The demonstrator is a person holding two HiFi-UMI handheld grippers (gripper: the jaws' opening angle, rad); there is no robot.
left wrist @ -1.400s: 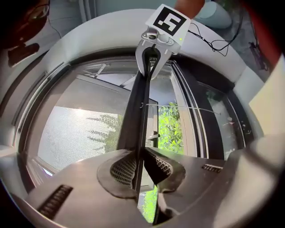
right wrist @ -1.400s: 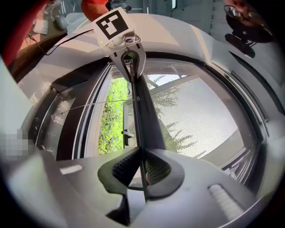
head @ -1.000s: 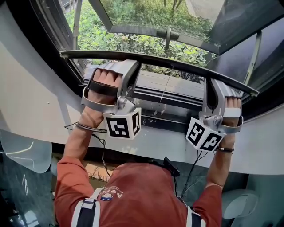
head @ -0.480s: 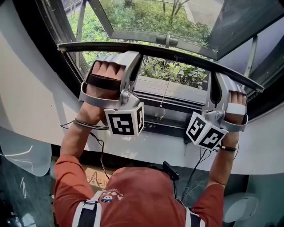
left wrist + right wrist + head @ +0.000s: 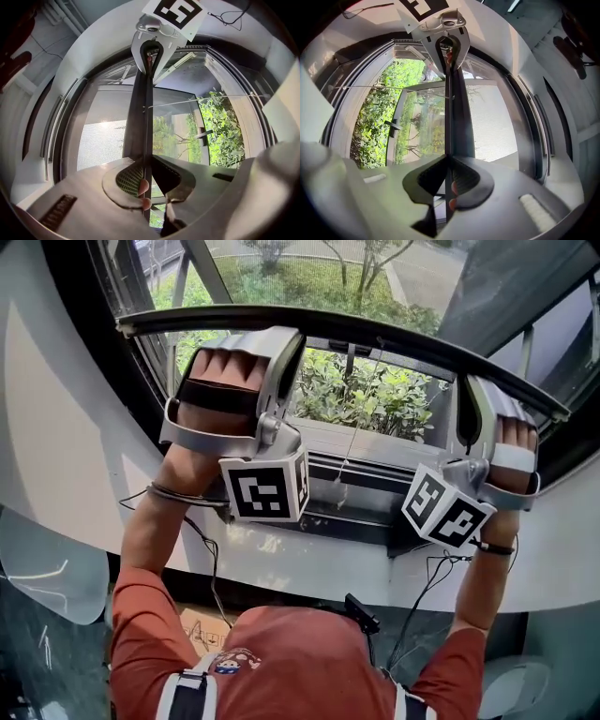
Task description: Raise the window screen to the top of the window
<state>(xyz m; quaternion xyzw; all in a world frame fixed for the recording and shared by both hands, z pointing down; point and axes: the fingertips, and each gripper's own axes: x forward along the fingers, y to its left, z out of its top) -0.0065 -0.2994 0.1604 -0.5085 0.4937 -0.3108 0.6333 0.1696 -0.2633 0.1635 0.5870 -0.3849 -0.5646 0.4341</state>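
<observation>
While both tongs are clenched on it, the bottom rail of the window screen stands well above the lower window frame. An open gap lies under it, through which the shrubs outside show unscreened. The left gripper bites the rail toward its left end and the right gripper toward its right end; each gripper view shows the dark strip pinched edge-on between closed pads, with the other gripper on its far end. The lift looks partly done: the rail is off the bottom and mesh hangs above it, but the top of the window is not in the head view, so I cannot tell how much travel is left. I judge that a good stretch remains before the rail meets the upper frame. The rail's long axis runs level across the opening, from one gripper to the other, appearing bowed only through the lens. The screen's flat face looks into the room. A thin pull cord dangles from the rail's middle toward the lower frame.
</observation>
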